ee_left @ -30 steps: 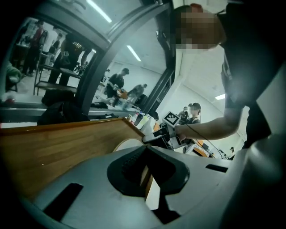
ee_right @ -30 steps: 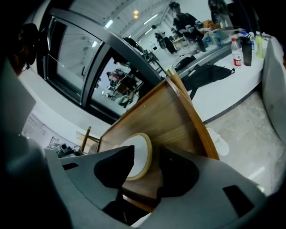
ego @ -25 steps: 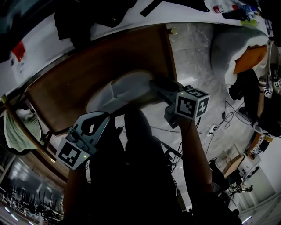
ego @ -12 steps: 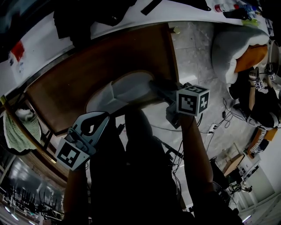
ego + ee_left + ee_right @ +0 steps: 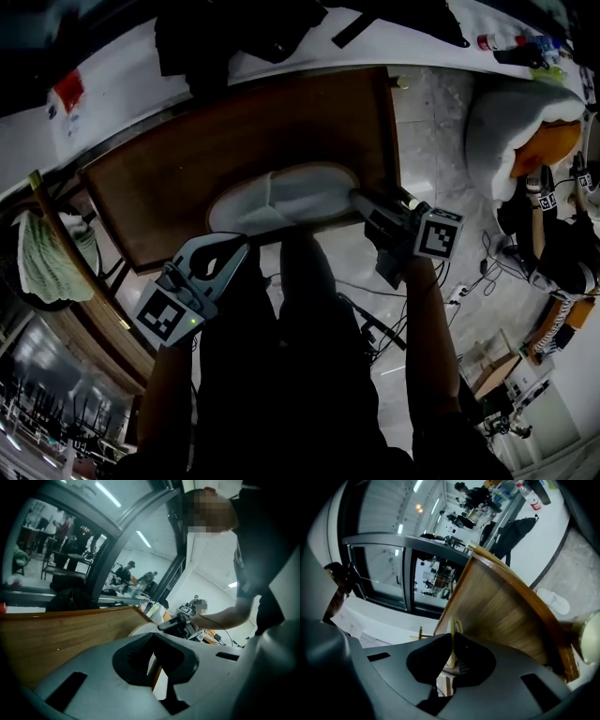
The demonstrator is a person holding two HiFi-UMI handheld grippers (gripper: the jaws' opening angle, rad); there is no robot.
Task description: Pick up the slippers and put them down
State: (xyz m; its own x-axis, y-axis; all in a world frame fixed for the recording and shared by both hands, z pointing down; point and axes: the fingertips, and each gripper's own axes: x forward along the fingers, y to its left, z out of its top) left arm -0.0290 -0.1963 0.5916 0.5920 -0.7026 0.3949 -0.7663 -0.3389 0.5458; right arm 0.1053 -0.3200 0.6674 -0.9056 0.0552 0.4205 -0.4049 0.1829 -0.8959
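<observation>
Head view: the slipper (image 5: pixel 281 197) lay on the table (image 5: pixel 169 169), its long axis running across us. Its right end was at the right claw (image 5: pixel 361 199), the nearer one. The left claw (image 5: pixel 234 251) hung off the table's near edge, below the slipper's left end.

Left gripper view: our jaws stood slightly apart and empty, with the slipper ahead.

Right gripper view: the jaws had just been closing and pinched the slipper's thin rim.

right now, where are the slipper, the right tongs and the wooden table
slipper (image 5: pixel 286 197), head view, middle of its white upper
right tongs (image 5: pixel 359 199), head view, tips, closed on the slipper's right end
wooden table (image 5: pixel 178 169), head view, bare top left of the slipper
</observation>
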